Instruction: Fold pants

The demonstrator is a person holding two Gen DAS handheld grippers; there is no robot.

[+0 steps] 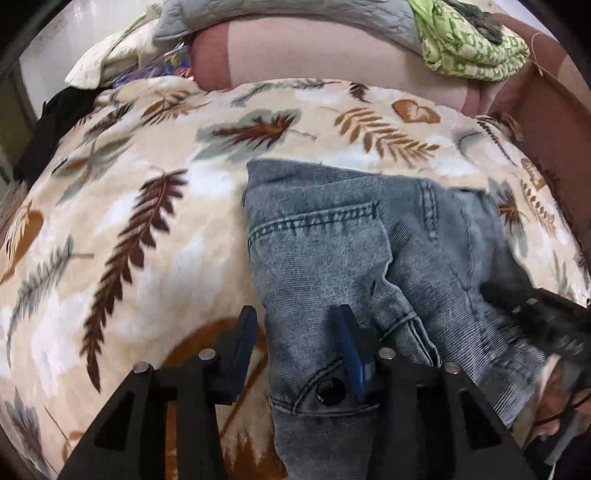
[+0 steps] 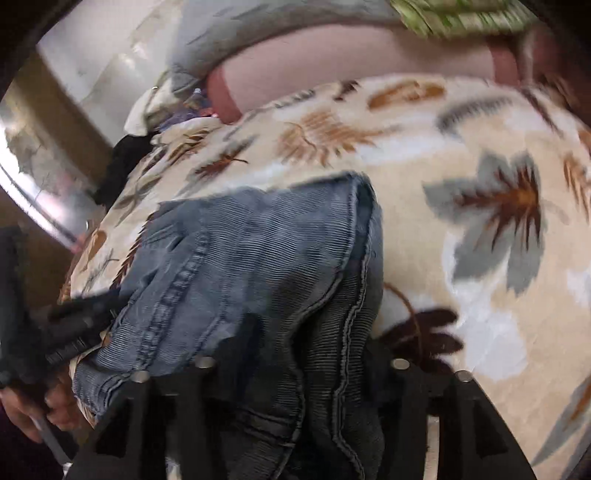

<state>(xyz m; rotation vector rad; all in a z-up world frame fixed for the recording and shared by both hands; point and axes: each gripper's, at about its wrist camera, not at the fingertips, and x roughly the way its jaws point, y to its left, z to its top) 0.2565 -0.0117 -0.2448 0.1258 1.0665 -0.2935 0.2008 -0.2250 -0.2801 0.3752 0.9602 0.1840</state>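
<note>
The jeans [image 1: 354, 254] lie folded in a bundle on the leaf-print blanket [image 1: 140, 206], reaching down to its near edge. The left wrist view is sharp: a back pocket with stitched seams faces up, a dark button [image 1: 331, 390] sits low on the waistband, and the left gripper [image 1: 295, 325] hangs over the bundle's left edge. Its blue-padded fingers [image 1: 245, 332] stand apart, one over bare blanket and one over denim, pressing on nothing. At the lower right of this view the right gripper [image 1: 546, 317] shows as a dark blur beside the jeans, with part of the person below it.

The right wrist view is smeared by motion. It shows what the other does not: the bundle's right side, where a folded hem [image 2: 354, 229] overlaps a darker layer with a wavy side seam [image 2: 343, 339]. Here the right gripper's fingertips are lost behind denim and blur, so I cannot tell how its jaws stand. At the left edge a hand [image 2: 40, 406] grips the other tool's handle.

Only the left view clearly shows the far side: a pink pillow [image 1: 332, 51], a grey quilt [image 1: 280, 14] and a green patterned cloth [image 1: 472, 48].
</note>
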